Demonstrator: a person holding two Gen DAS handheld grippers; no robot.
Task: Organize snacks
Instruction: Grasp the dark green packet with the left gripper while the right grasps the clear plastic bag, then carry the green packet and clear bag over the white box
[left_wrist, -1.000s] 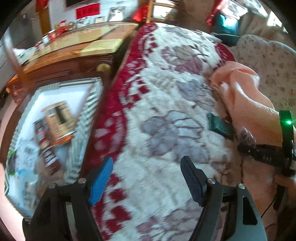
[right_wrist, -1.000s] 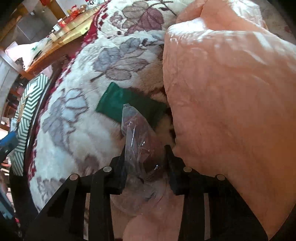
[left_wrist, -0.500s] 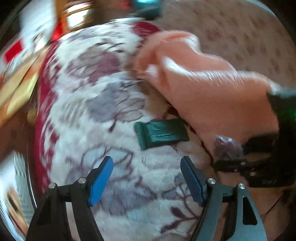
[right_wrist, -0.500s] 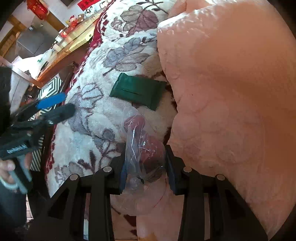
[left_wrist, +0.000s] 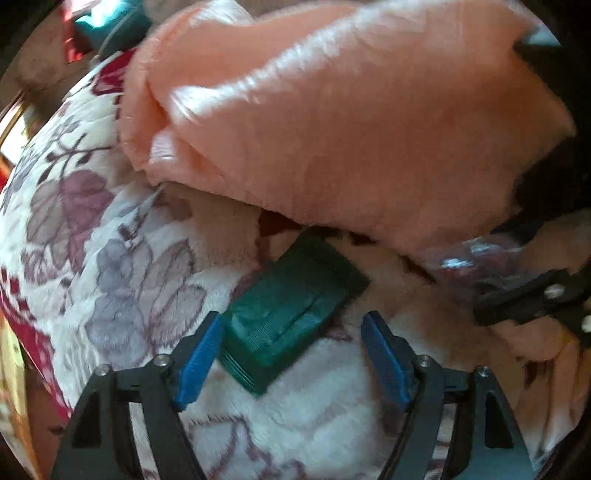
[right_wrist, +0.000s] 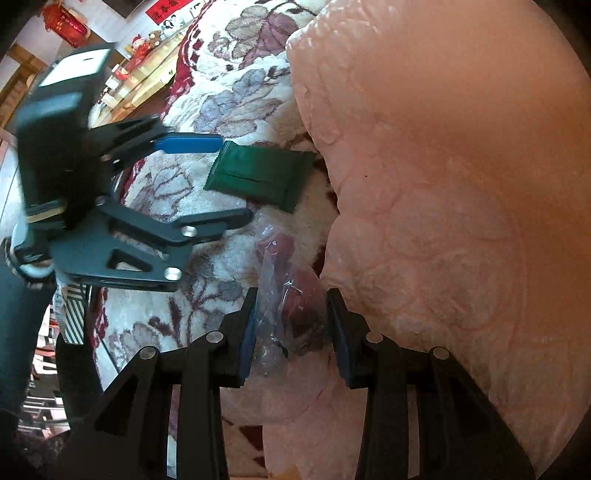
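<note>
The left gripper (left_wrist: 291, 354) stands wide open over the floral blanket (left_wrist: 122, 280), its blue pads to either side of the near end of a dark green snack packet (left_wrist: 291, 314); the left pad sits just beside the packet's corner, the right pad well clear of it. The packet lies flat and skewed across the gap, its far end tucked close under the edge of the peach blanket (left_wrist: 332, 122). The right gripper (right_wrist: 291, 325) is closed on a clear plastic-wrapped snack (right_wrist: 291, 306) with something dark red inside, held against the peach blanket's fold. The main risk, as I judge it, is the skew: closing now could catch only a corner, so the flat packet pivots or slides out over the plush pile. The pads might also pinch blanket along with it. On the right, the slippery wrapper looks loosely bunched, so the snack could slip down when lifted.
</note>
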